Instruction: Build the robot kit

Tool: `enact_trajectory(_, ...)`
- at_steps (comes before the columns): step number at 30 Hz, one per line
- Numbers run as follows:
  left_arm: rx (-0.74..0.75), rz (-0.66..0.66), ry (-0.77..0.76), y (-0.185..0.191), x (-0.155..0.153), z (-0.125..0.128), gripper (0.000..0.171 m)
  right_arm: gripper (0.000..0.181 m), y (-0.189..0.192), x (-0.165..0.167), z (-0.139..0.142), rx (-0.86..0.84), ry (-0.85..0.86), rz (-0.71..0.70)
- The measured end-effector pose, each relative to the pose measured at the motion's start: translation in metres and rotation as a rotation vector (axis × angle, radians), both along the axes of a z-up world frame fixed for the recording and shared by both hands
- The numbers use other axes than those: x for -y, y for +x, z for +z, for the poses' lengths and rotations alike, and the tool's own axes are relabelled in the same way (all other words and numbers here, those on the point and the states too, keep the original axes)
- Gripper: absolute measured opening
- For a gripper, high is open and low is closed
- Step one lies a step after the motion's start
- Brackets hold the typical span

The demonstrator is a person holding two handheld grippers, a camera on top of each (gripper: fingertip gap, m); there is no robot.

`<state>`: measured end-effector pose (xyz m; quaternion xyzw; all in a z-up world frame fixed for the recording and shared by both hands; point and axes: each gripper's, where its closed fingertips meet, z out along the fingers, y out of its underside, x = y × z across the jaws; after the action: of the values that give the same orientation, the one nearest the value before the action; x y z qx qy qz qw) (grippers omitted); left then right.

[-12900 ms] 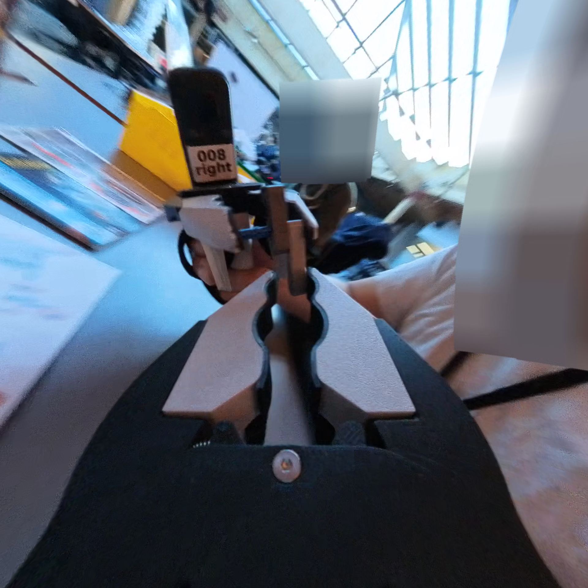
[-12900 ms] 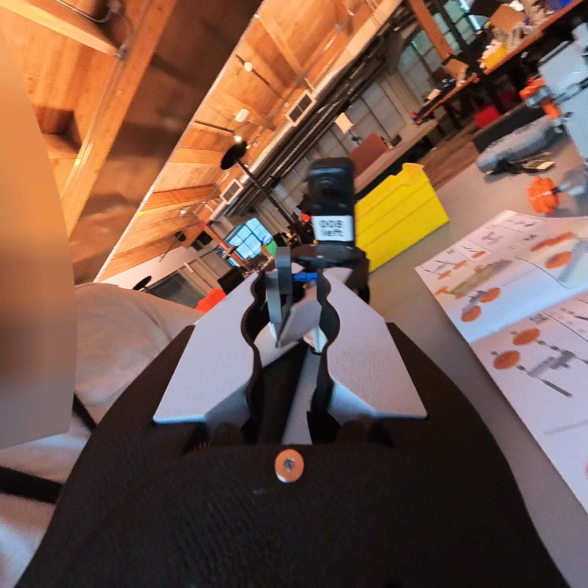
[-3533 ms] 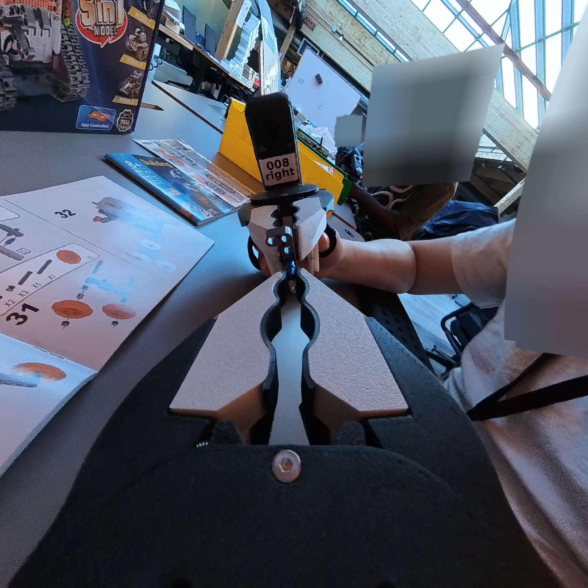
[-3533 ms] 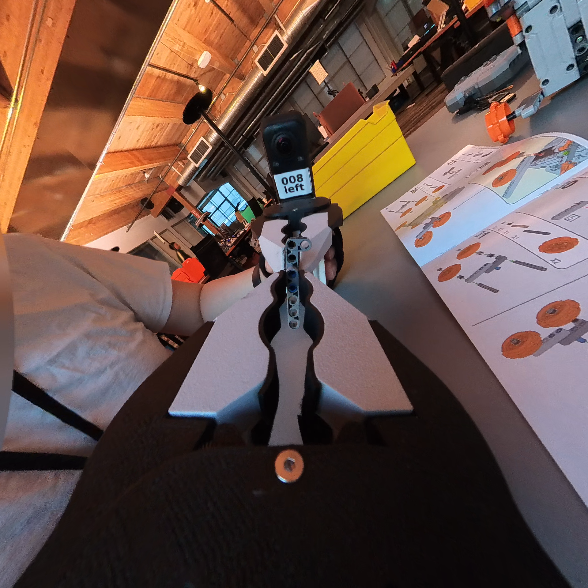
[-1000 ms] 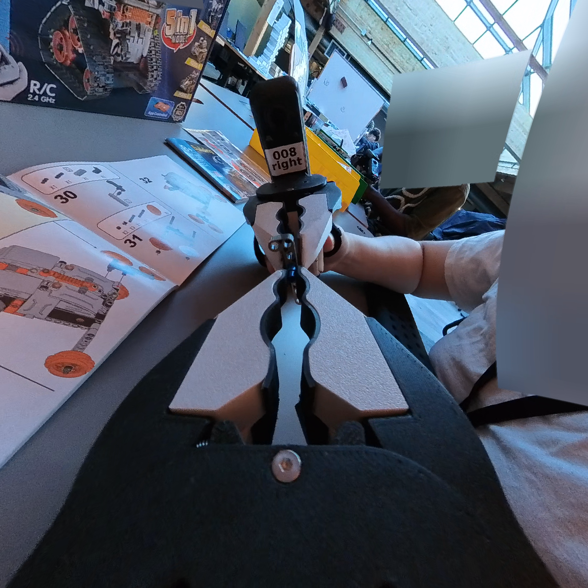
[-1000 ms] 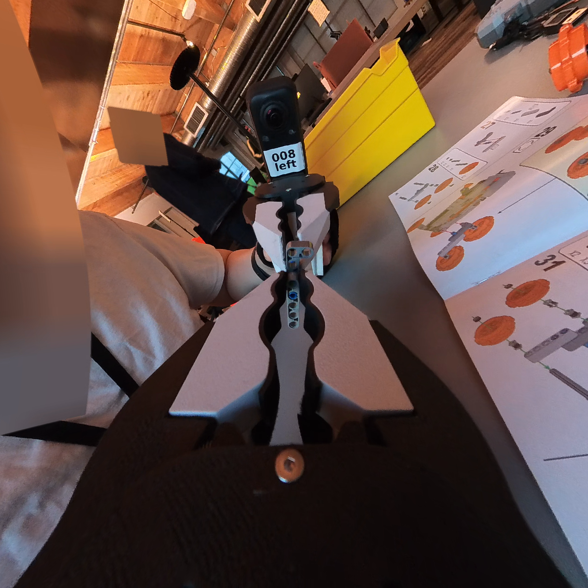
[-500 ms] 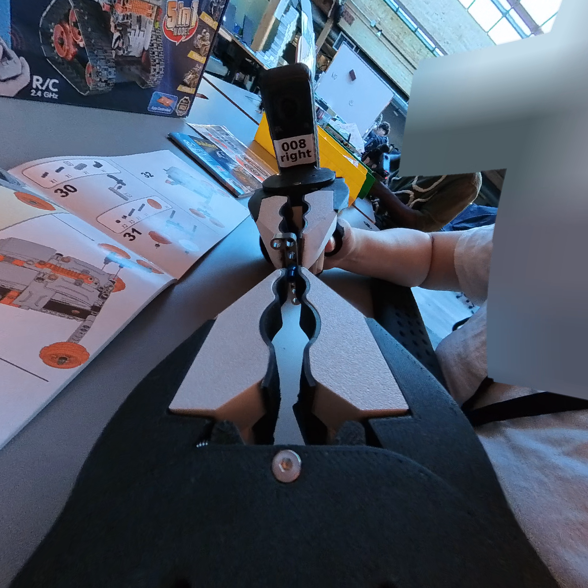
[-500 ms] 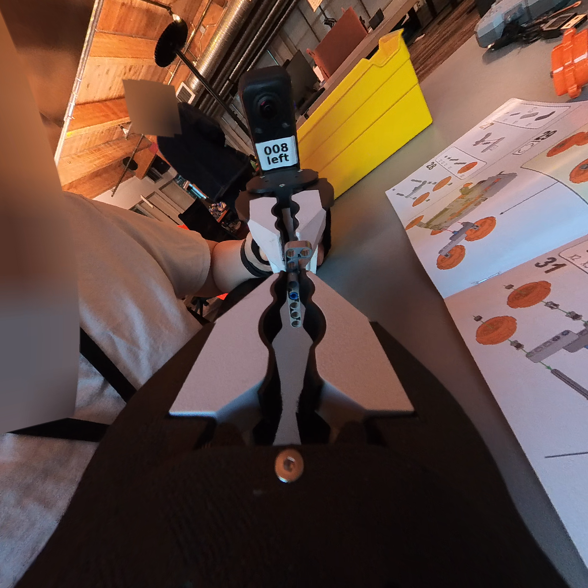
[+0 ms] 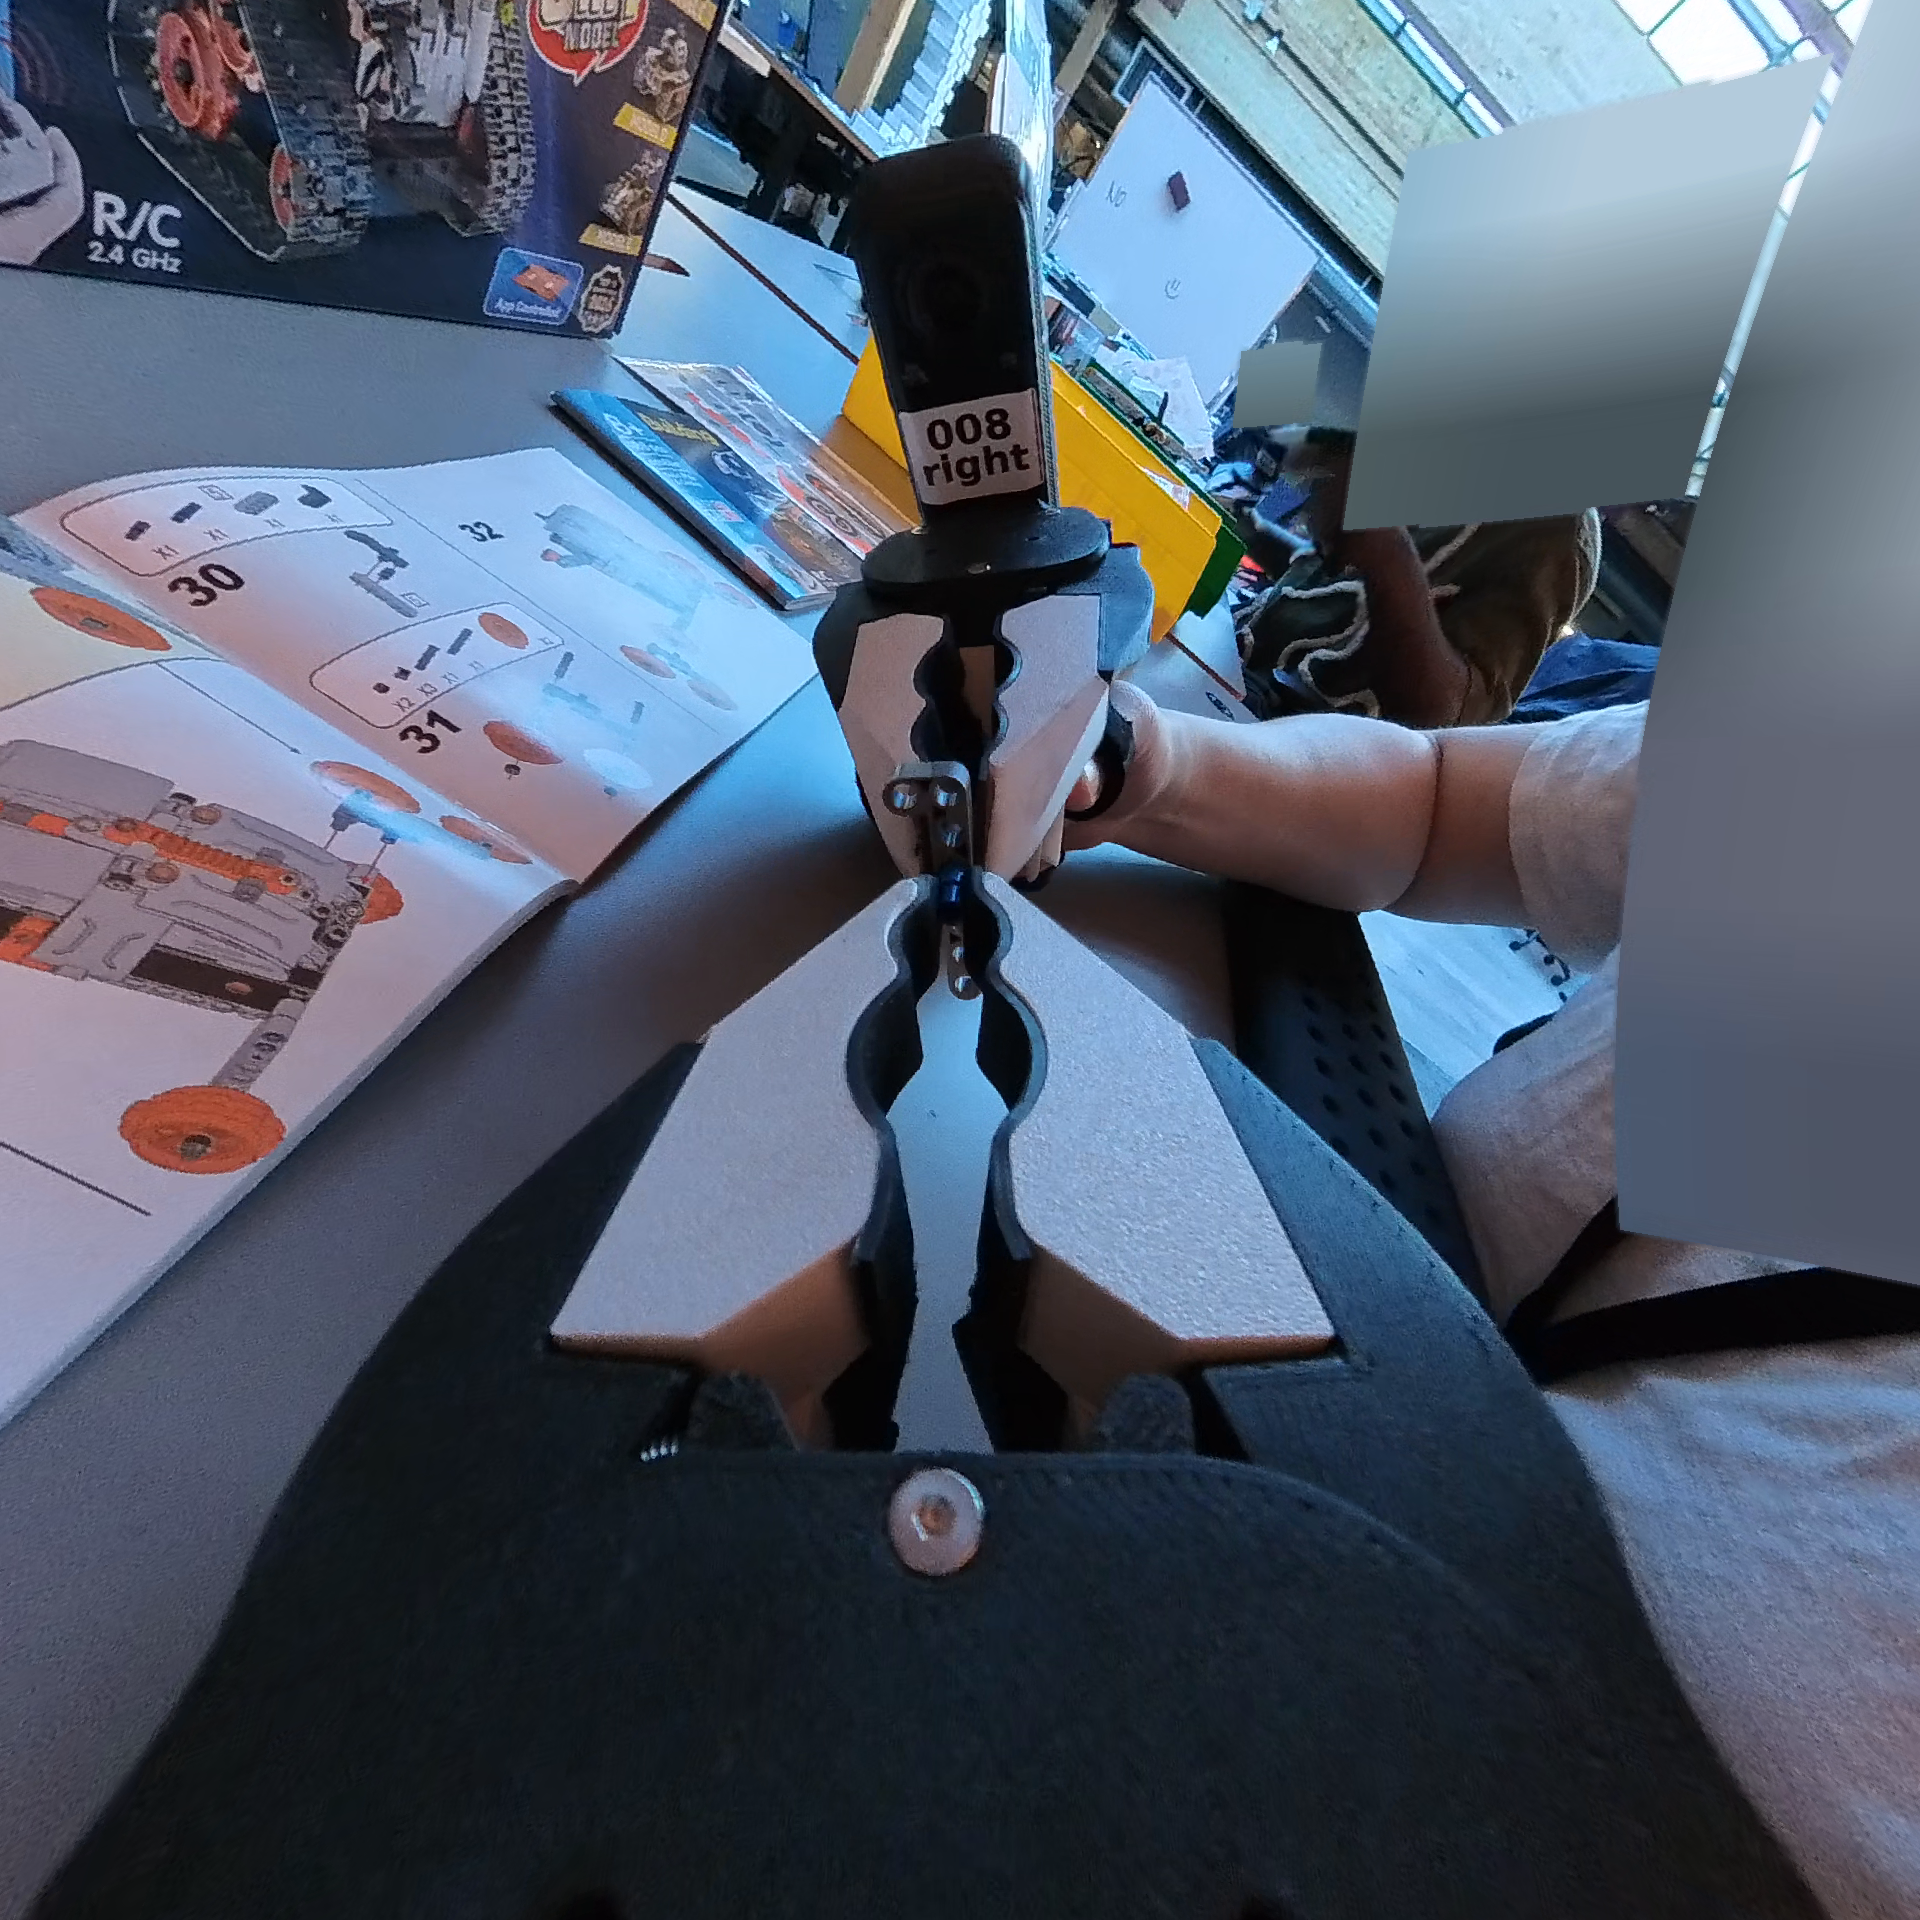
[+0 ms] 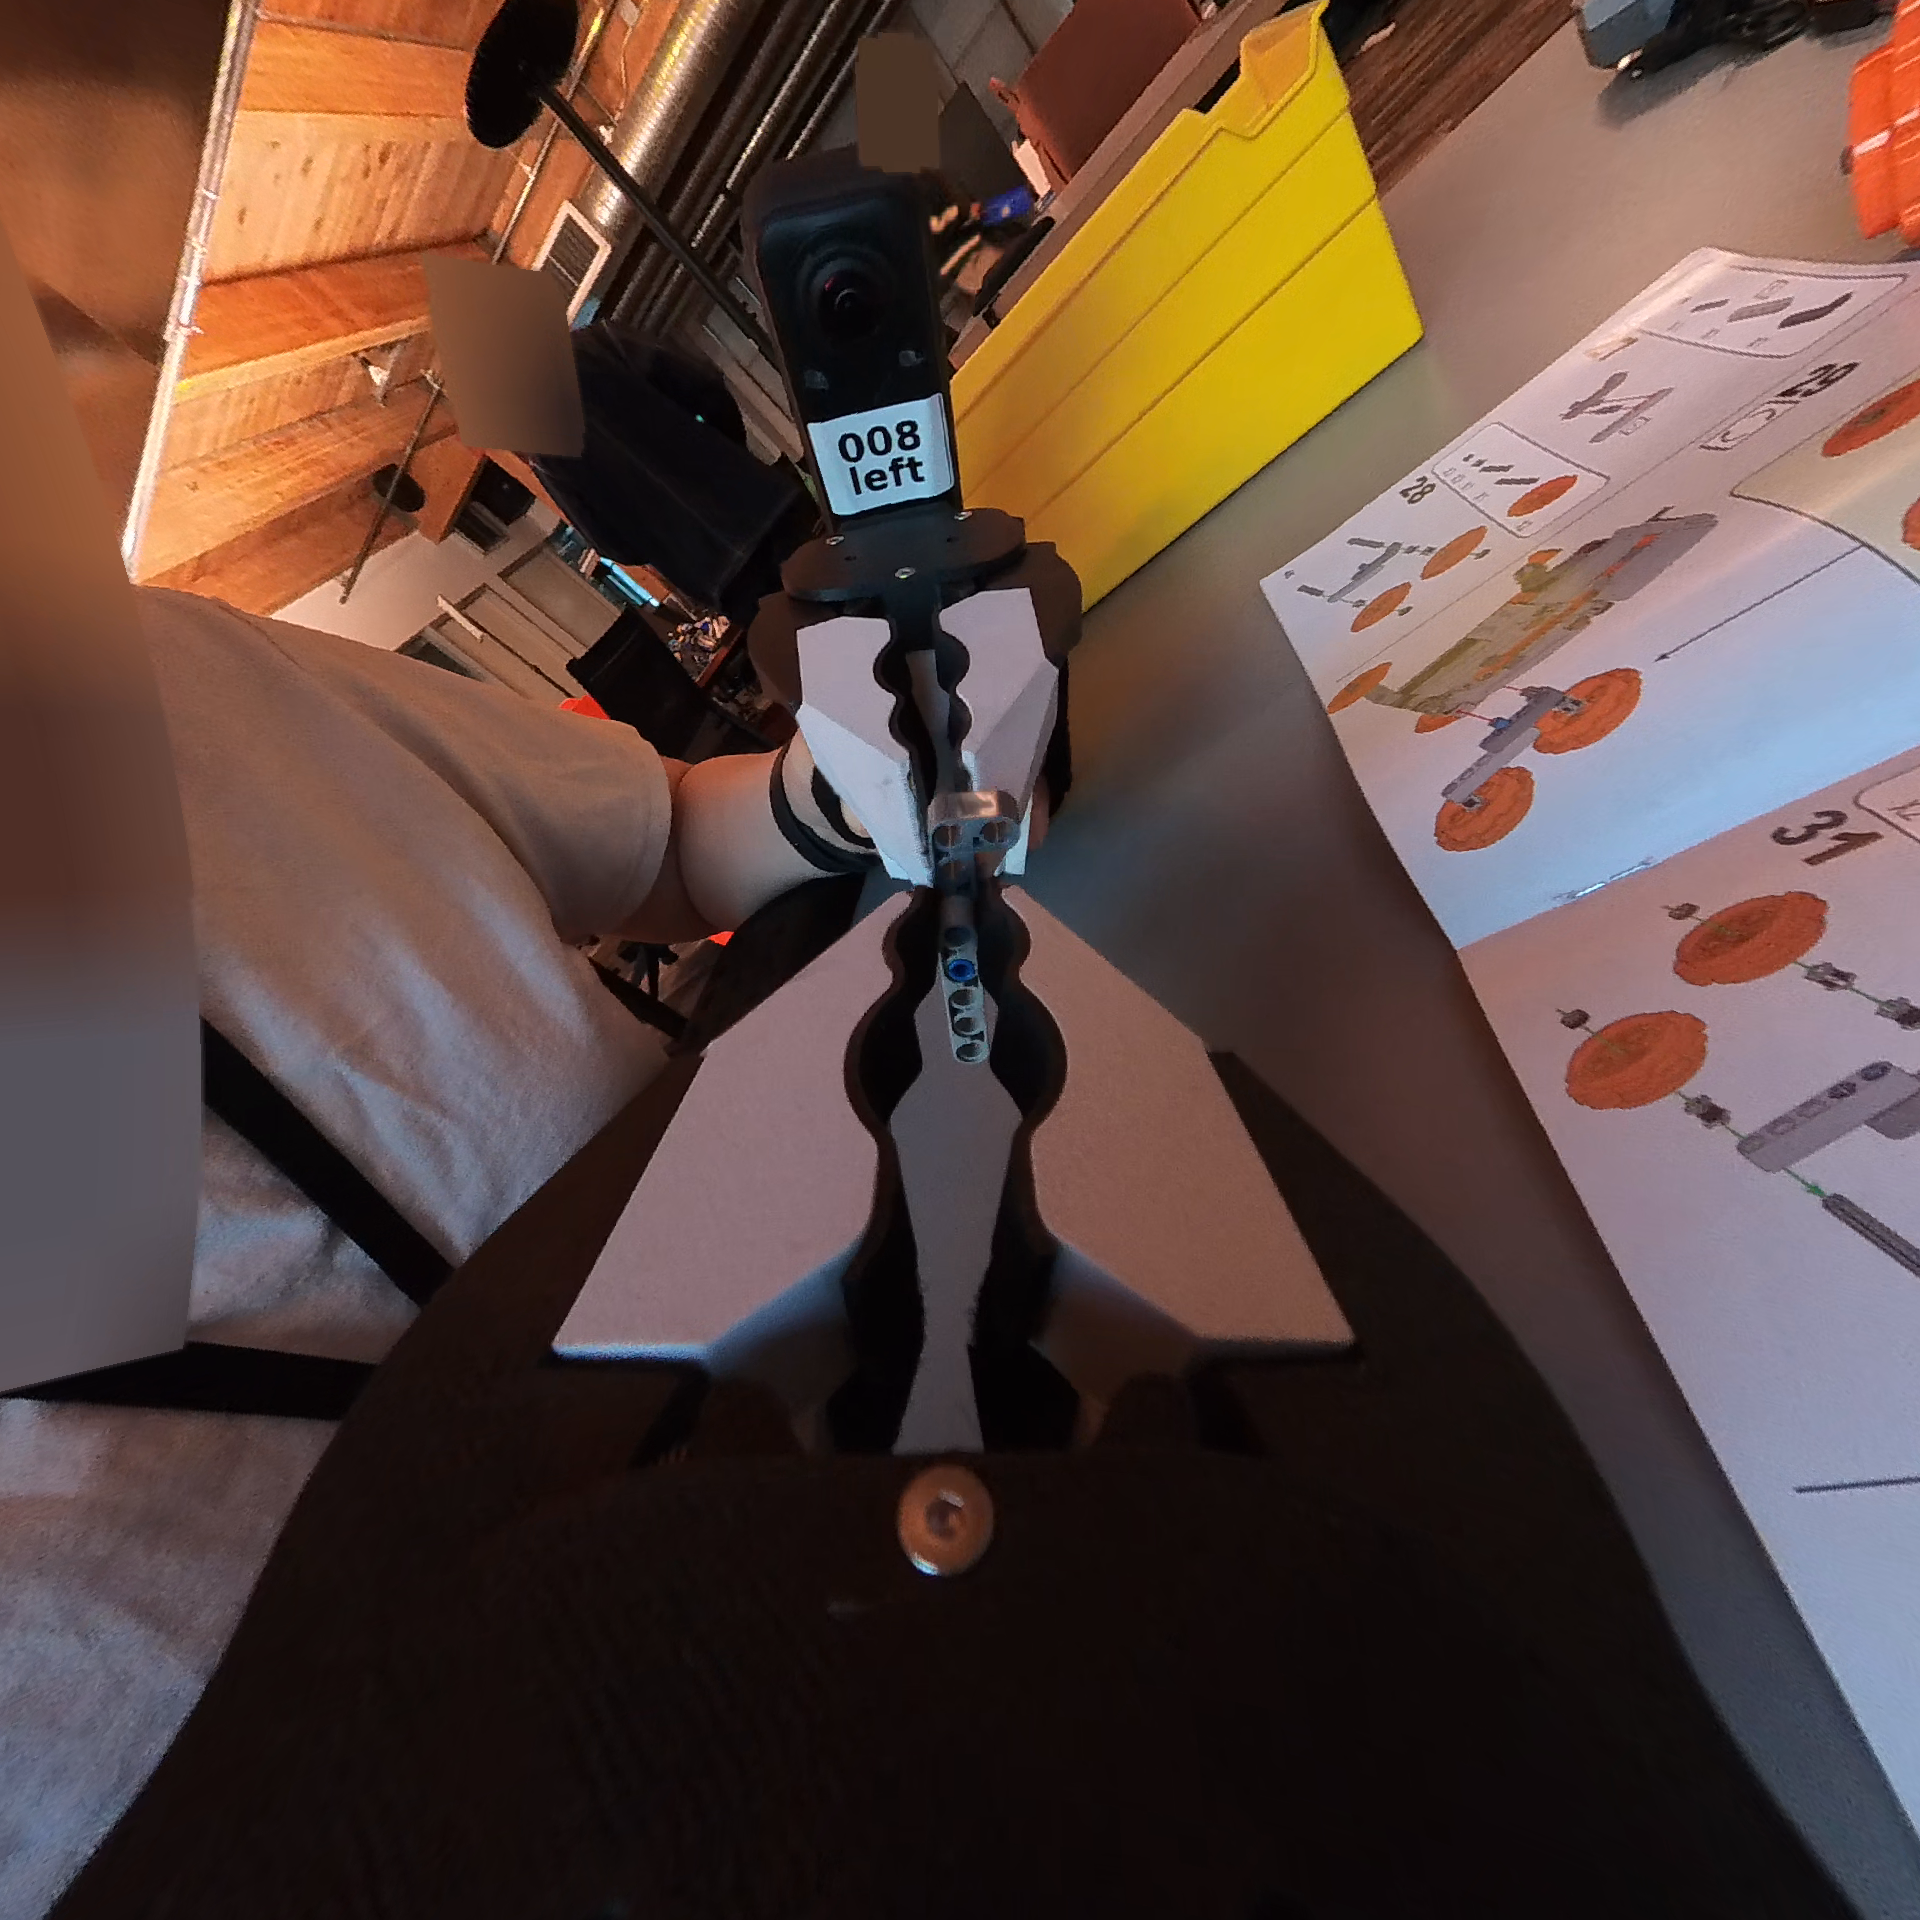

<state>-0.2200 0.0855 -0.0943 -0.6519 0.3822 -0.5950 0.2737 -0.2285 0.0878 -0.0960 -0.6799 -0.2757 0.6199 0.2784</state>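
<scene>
**Two hand-held grippers meeting tip to tip above a grey surface (image 9: 675, 935).**

The left gripper (image 9: 951, 883) and the right gripper (image 10: 961, 899) are facing each other in one line, and their tips are almost touching. Both pairs of fingers are closing down to a narrow slit, and each pair is pinching the same grey perforated beam (image 9: 928, 800) at the tips. A blue pin (image 9: 948, 896) is sitting in one of the beam's holes, right at the left gripper's tips.

The beam is hanging in the air between the two grippers, clear of the surface. Its long axis is running along the shared line of the fingers. A short cross-piece at one end makes it L-shaped, and in each wrist view that end is showing on the far gripper's side. Which way the bent end truly points cannot be told.

As a judgement, a piece this thin, pinched only at the tips, is calling for both grippers to stay coaxial and level. Any twist of one against the other would lever the beam out of the grip.

An open instruction booklet (image 9: 312, 727) is lying flat just beside the grippers. A smaller booklet (image 9: 717, 468), a yellow bin (image 10: 1195, 343) and a printed toy box (image 9: 312, 135) are standing farther back. A person's hand (image 9: 1132, 769) is gripping the right gripper's handle.
</scene>
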Motion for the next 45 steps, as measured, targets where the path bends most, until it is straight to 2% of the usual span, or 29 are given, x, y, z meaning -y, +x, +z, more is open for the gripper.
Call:
enact_trajectory(11,-0.023,-0.037,-0.029,-0.001,0.003,-0.005,0.001,0.005,-0.003,0.004,-0.005,0.039,0.008,0.023)
enact_trajectory(14,0.018,-0.023,-0.081,-0.002,-0.006,0.000,0.001,0.006,-0.003,-0.005,-0.003,0.028,0.013,-0.030)
enact_trajectory(15,0.025,-0.026,-0.107,-0.002,-0.008,0.000,0.010,0.006,-0.002,-0.010,-0.005,0.032,-0.005,-0.066)
enact_trajectory(16,0.044,-0.018,-0.141,-0.002,-0.012,0.003,0.028,0.006,0.001,-0.016,-0.003,0.013,-0.009,-0.105)
enact_trajectory(20,0.087,0.050,-0.169,-0.002,-0.023,0.006,0.040,0.006,0.013,-0.030,0.012,-0.122,-0.068,-0.189)
enact_trajectory(22,0.059,0.026,-0.138,0.008,-0.019,0.004,0.038,0.006,0.016,-0.036,0.015,-0.146,-0.080,-0.243)
enact_trajectory(23,0.053,0.001,-0.128,0.013,-0.015,0.005,0.030,0.006,0.016,-0.038,0.020,-0.182,-0.075,-0.269)
enact_trajectory(24,0.049,-0.015,-0.125,0.017,-0.012,0.004,0.014,0.006,0.017,-0.040,0.024,-0.227,-0.086,-0.299)
enact_trajectory(25,0.053,-0.026,-0.133,0.020,-0.010,0.004,0.007,0.005,0.016,-0.041,0.028,-0.267,-0.106,-0.314)
enact_trajectory(29,0.110,-0.091,-0.235,0.014,-0.003,0.009,0.004,0.006,0.011,-0.031,0.032,-0.315,-0.133,-0.259)
enact_trajectory(30,0.119,-0.126,-0.276,0.011,0.002,0.011,0.004,0.012,0.010,-0.025,0.033,-0.315,-0.125,-0.224)
enact_trajectory(31,0.123,-0.163,-0.324,0.007,0.007,0.012,0.004,0.031,0.009,-0.018,0.031,-0.292,-0.114,-0.186)
enact_trajectory(32,0.109,-0.206,-0.375,0.004,0.013,0.011,0.003,0.054,0.010,-0.010,0.029,-0.252,-0.079,-0.152)
enact_trajectory(33,0.083,-0.245,-0.418,0.002,0.020,0.008,0.004,0.063,0.012,0.002,0.027,-0.204,-0.006,-0.113)
enact_trajectory(34,0.047,-0.295,-0.453,0.000,0.030,0.005,0.004,0.063,0.016,0.013,0.023,-0.117,0.102,-0.082)
enact_trajectory(36,-0.080,-0.432,-0.484,-0.005,0.057,-0.008,0.004,0.072,0.022,0.029,0.014,0.114,0.444,-0.057)
enact_trajectory(37,-0.141,-0.504,-0.485,-0.009,0.071,-0.015,0.004,0.070,0.023,0.036,0.011,0.219,0.614,-0.040)
enact_trajectory(39,-0.184,-0.590,-0.505,-0.012,0.088,-0.020,0.004,0.067,0.016,0.057,0.007,0.328,0.813,0.038)
enact_trajectory(42,-0.226,-0.708,-0.499,-0.020,0.108,-0.022,0.004,0.057,0.001,0.077,-0.006,0.379,0.884,0.156)
enact_trajectory(45,-0.261,-0.756,-0.472,-0.024,0.116,-0.026,0.004,0.049,-0.007,0.090,-0.024,0.405,0.863,0.263)
